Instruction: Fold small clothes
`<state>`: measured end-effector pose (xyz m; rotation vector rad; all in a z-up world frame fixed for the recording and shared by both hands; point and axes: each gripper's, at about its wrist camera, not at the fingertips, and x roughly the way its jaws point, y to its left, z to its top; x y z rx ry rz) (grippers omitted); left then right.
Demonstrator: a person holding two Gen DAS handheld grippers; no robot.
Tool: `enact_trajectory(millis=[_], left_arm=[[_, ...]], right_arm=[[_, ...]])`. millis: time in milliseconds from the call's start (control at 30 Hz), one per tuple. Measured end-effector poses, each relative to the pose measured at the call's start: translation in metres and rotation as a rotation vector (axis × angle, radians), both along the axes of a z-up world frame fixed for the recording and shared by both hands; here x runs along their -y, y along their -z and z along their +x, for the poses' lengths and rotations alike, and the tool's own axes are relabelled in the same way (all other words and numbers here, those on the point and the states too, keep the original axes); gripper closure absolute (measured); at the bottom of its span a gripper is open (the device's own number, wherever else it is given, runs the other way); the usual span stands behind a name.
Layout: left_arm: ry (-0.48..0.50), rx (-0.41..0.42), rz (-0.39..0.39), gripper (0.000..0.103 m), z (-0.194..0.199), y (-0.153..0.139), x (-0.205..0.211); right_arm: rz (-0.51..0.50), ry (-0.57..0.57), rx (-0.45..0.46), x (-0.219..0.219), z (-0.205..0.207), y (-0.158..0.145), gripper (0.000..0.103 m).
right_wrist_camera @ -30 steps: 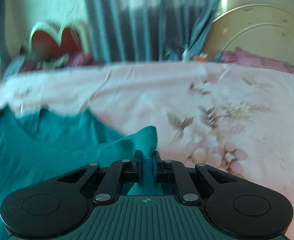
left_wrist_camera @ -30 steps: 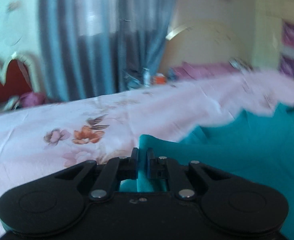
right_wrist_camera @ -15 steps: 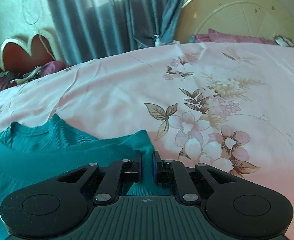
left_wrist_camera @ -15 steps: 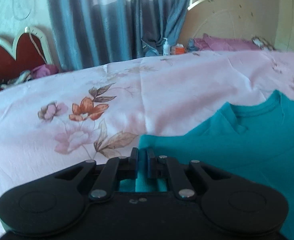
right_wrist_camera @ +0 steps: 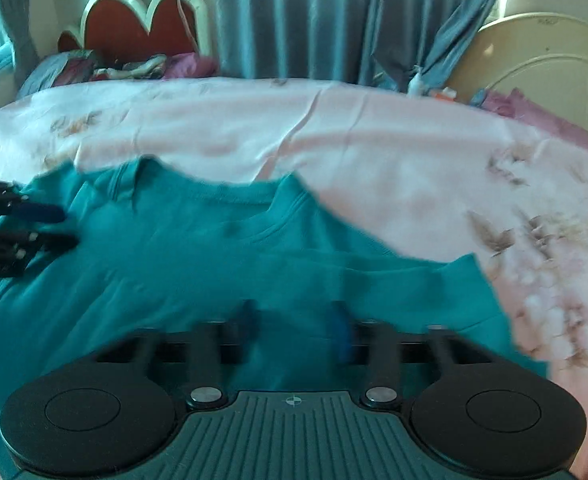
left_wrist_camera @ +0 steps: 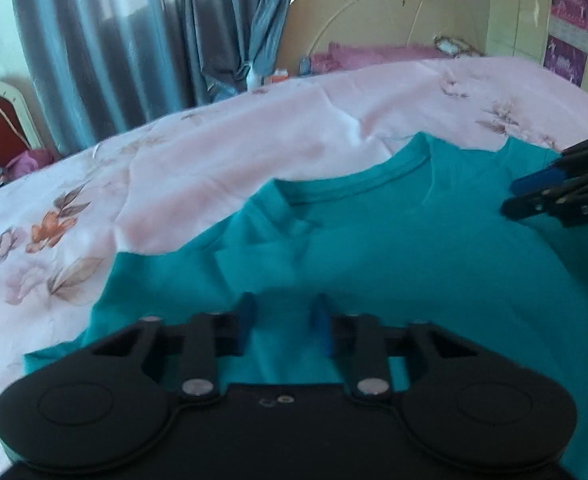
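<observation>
Both grippers stand with their jaws parted and nothing between them: the left gripper (left_wrist_camera: 283,322) hovers over the near part of the teal T-shirt (left_wrist_camera: 374,256), its blue-padded fingers (left_wrist_camera: 247,312) spread with teal cloth showing in the gap, and the right gripper (right_wrist_camera: 294,322) hangs likewise over the shirt's near part, its fingers blurred. From the left wrist view the right gripper (left_wrist_camera: 534,196) also shows at the shirt's right shoulder, close over the cloth; from the right wrist view the left gripper (right_wrist_camera: 50,226) shows at the shirt's left shoulder, and whether either touches the cloth cannot be told. The T-shirt lies spread on the bed, its ribbed collar (left_wrist_camera: 358,184) on the side away from the cameras and one short sleeve (right_wrist_camera: 478,292) lying out to the right. Under the shirt, and beyond it on all visible sides, is a pale pink bedsheet (left_wrist_camera: 222,152) printed with flowers (left_wrist_camera: 42,228). Past the far edge of the bed hang blue-grey curtains (right_wrist_camera: 302,20); left of them stands a red headboard with a cream scalloped rim (right_wrist_camera: 134,24), right of them a cream rounded headboard (left_wrist_camera: 394,8).
</observation>
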<state>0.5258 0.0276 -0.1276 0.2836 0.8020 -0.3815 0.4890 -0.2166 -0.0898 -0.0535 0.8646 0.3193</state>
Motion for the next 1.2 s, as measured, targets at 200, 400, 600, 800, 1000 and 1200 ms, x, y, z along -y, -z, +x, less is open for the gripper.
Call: enact_trajectory(millis=[200, 400, 600, 800, 1000, 1200], left_arm=[[-0.06, 0.09, -0.026, 0.103, -0.002, -0.016, 0.005], [-0.091, 0.027, -0.016, 0.103, 0.019, 0.0, -0.002], [-0.056, 0.072, 0.033, 0.069, 0.01, -0.006, 0.004], [0.049, 0.073, 0.039, 0.071, -0.007, -0.005, 0.023], [0.072, 0.092, 0.055, 0.103, -0.006, 0.009, 0.036], [0.0, 0.093, -0.026, 0.103, 0.008, 0.01, 0.026]], right_arm=[[0.018, 0.041, 0.064, -0.002, 0.002, -0.015, 0.103], [0.025, 0.066, 0.006, -0.002, 0.015, 0.006, 0.103], [-0.005, 0.069, 0.047, -0.003, 0.008, -0.007, 0.067], [0.031, -0.055, 0.016, -0.022, 0.002, -0.005, 0.062], [-0.034, -0.081, 0.023, -0.042, 0.011, 0.002, 0.102], [-0.005, -0.041, 0.054, -0.041, 0.02, 0.014, 0.103]])
